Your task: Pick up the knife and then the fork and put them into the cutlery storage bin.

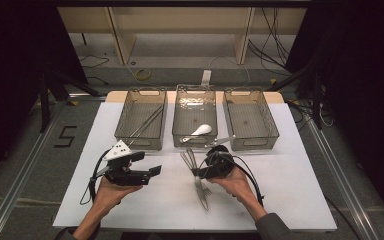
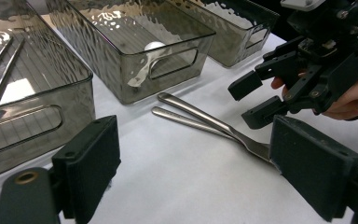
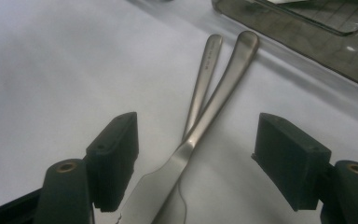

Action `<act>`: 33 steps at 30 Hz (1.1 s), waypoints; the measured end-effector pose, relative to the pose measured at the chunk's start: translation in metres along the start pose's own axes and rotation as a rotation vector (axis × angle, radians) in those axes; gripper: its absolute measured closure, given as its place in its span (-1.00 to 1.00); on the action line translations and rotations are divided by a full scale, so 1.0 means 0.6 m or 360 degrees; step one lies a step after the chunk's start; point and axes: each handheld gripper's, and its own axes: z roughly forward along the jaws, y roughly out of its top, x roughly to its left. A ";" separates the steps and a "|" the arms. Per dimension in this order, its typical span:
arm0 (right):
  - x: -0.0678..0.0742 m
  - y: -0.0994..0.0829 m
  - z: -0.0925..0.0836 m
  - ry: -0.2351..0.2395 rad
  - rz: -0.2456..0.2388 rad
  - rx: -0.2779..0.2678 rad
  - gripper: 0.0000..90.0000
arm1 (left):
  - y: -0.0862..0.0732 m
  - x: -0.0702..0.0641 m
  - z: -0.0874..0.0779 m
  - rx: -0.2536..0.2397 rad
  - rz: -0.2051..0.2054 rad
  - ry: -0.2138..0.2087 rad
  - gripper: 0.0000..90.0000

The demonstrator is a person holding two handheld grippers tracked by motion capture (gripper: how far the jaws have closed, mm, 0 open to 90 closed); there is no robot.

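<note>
Your work surface is a white board (image 1: 145, 200) laid on a table, lit from above; the room around it is dark, with grey floor, metal rails at both sides and loose cables behind. A wooden shelf frame stands past the far edge.

Three smoked clear bins sit in a row along the far half. The left bin (image 1: 141, 118) holds long thin metal pieces. The middle bin (image 1: 195, 120) holds a white spoon (image 1: 201, 130). The right bin (image 1: 250, 118) shows bare floor.

Two pieces of cutlery, a knife (image 3: 200, 126) and a fork (image 3: 204, 79), lie crossed on the board just in front of the middle bin, handles toward the bins.

Your right gripper (image 1: 198, 171) hangs directly over them, jaws wide apart and straddling both handles without touching either. Your left gripper (image 1: 150, 165) hovers over the board in front of the left bin, jaws spread with nothing between them.

Open board remains along the near edge, at the right side and at the left front corner. The bins close off the far edge.
</note>
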 end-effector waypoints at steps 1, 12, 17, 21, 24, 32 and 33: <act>0.000 0.001 0.002 0.0007 -0.0001 0.0006 -0.28 | 0.000 0.000 -0.001 -0.0006 -0.0012 -0.0002 -0.65; 0.002 0.006 0.016 0.0007 -0.0047 0.0087 -0.10 | -0.002 -0.008 -0.007 -0.0022 0.0008 -0.0006 -0.66; 0.005 0.011 0.024 0.0000 -0.0075 0.0133 -0.04 | -0.003 -0.010 -0.007 -0.0026 0.0015 -0.0007 -0.66; 0.004 0.014 0.033 -0.0015 -0.0073 0.0173 0.03 | -0.002 -0.011 -0.006 -0.0028 0.0005 -0.0021 -0.66; 0.002 0.015 0.037 -0.0022 -0.0072 0.0189 0.07 | -0.002 -0.013 -0.006 -0.0022 0.0015 -0.0027 -0.66; -0.001 0.016 0.048 -0.0020 -0.0093 0.0261 0.31 | -0.001 -0.012 -0.007 -0.0019 0.0017 -0.0029 -0.66; -0.001 0.016 0.048 -0.0020 -0.0093 0.0261 0.31 | -0.002 -0.013 -0.007 -0.0018 0.0023 -0.0027 -0.66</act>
